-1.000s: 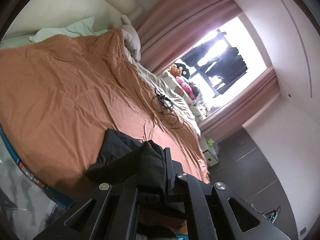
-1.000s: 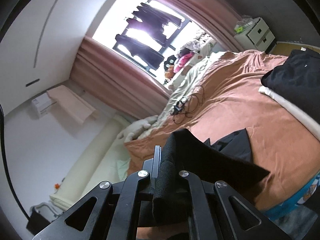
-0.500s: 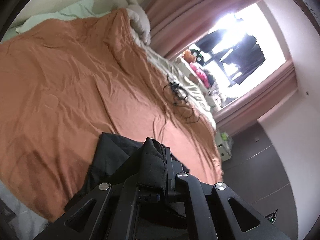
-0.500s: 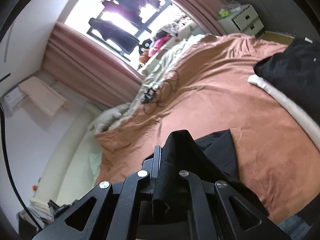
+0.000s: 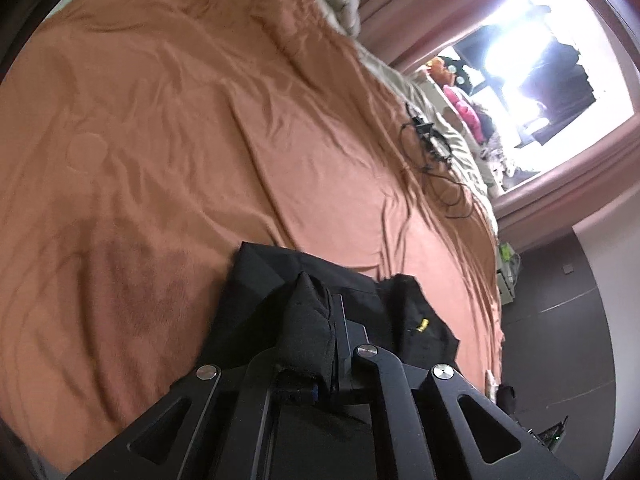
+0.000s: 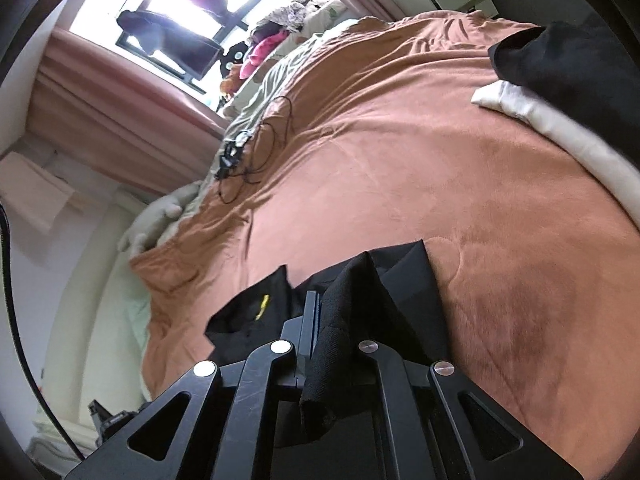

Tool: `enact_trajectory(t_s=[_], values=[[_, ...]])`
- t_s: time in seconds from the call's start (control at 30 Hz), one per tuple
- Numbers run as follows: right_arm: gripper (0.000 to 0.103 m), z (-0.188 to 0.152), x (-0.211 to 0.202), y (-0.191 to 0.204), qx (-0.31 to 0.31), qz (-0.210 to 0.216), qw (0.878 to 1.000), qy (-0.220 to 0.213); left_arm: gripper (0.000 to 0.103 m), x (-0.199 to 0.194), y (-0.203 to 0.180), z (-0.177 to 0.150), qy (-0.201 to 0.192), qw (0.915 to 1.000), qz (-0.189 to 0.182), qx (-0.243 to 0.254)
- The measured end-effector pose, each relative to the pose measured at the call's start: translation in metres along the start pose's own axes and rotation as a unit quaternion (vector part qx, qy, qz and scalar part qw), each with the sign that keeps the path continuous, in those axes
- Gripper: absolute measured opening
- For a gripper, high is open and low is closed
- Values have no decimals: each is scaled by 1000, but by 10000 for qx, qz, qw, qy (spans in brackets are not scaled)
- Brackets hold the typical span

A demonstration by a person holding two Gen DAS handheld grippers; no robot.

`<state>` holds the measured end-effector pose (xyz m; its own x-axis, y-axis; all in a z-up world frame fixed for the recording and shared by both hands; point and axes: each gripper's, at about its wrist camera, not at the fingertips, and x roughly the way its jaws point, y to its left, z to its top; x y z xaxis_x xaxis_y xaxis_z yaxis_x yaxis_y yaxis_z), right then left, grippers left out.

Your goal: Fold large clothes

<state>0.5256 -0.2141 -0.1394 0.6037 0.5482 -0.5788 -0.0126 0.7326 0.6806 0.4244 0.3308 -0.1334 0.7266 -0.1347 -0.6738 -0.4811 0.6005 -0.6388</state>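
Black cloth of the garment (image 5: 280,280) is pinched in both closed grippers, left (image 5: 334,320) and right (image 6: 316,316), bunched between their fingers. It trails onto the orange bedspread (image 5: 180,140) near the bed's near edge, a yellow tag (image 6: 263,305) showing. Folded clothes (image 6: 560,68) sit at the bed's right edge.

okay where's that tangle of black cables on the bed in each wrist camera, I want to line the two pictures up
Left wrist view: the black cables lie upper right, on the bedspread's far edge, below the window.
Right wrist view: the black cables lie upper left of centre, on the bedspread's far edge, below the window.
Shared landmark: the pink soft toy on the sill.
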Motion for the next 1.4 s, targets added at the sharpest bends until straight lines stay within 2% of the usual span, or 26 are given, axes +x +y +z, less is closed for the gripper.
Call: enact_trajectory(t_s=[0.13,0.17,0.2,0.23,0.27,0.3,0.37,0.4,0.43,0.5,0.6,0.73,0.83,0.87,0.9,0.93,0.97,1.0,1.03,1.07,1.13,1.4], values=[[12,8,21,3,-99,-100,9999,65,4,21,2,16,28,9999,118,-25],[32,11,24,5,-121,-165,9998,86,4,23,0,18,17,9999,128,-12],[60,14,26,7,-136,-283,9995,70,4,27,-1,23,28,9999,151,-4],[69,16,24,7,-147,-331,9993,-1,9,31,-2,27,96,9998,143,-42],[75,18,21,8,-182,-336,9992,-115,19,34,-1,30,142,9998,78,-83],[75,20,18,8,-232,-319,9990,-188,27,35,-1,33,169,9998,-21,-135],[75,22,13,7,-313,-339,9988,-191,62,28,-1,38,-65,9999,6,-126],[75,23,11,3,-343,-439,9983,-183,68,22,-1,39,-224,9997,78,-92],[75,23,9,0,-372,-536,9977,-177,70,16,0,40,-383,9992,138,-40],[75,20,8,-7,-498,-833,9952,-118,70,13,3,41,-382,9990,212,71],[75,12,9,-17,-688,-1130,9912,38,70,16,13,34,-167,9977,542,365],[75,1,18,-22,-941,-1244,9869,403,70,28,29,16,266,9938,840,674],[73,-10,32,-20,-1262,-1522,9782,638,70,38,38,1,504,9903,991,835],[66,-13,36,-21,-1320,-1622,9754,694,68,42,39,-5,581,9885,1047,918],[50,-16,40,-22,-1356,-1730,9725,771,65,46,38,-11,659,9864,1117,1008],[41,-18,43,-22,-1363,-1751,9716,818,53,49,39,-15,727,9844,1169,1092],[19,-20,44,-22,-1369,-1701,9723,840,36,53,37,-20,797,9825,1212,1172],[7,-22,42,-21,-1402,-1642,9731,804,27,55,35,-22,840,9813,1218,1230],[7,-23,40,-19,-1448,-1673,9724,738,14,55,32,-25,848,9802,1226,1306],[6,-23,36,-16,-1531,-1733,9709,623,8,54,29,-27,798,9788,1259,1405],[4,-22,28,-11,-1629,-1761,9696,471,4,48,20,-29,627,9757,1308,1640],[2,-12,18,-3,-1615,-1821,9697,215,1,49,1,-16,509,9768,1154,1729]])
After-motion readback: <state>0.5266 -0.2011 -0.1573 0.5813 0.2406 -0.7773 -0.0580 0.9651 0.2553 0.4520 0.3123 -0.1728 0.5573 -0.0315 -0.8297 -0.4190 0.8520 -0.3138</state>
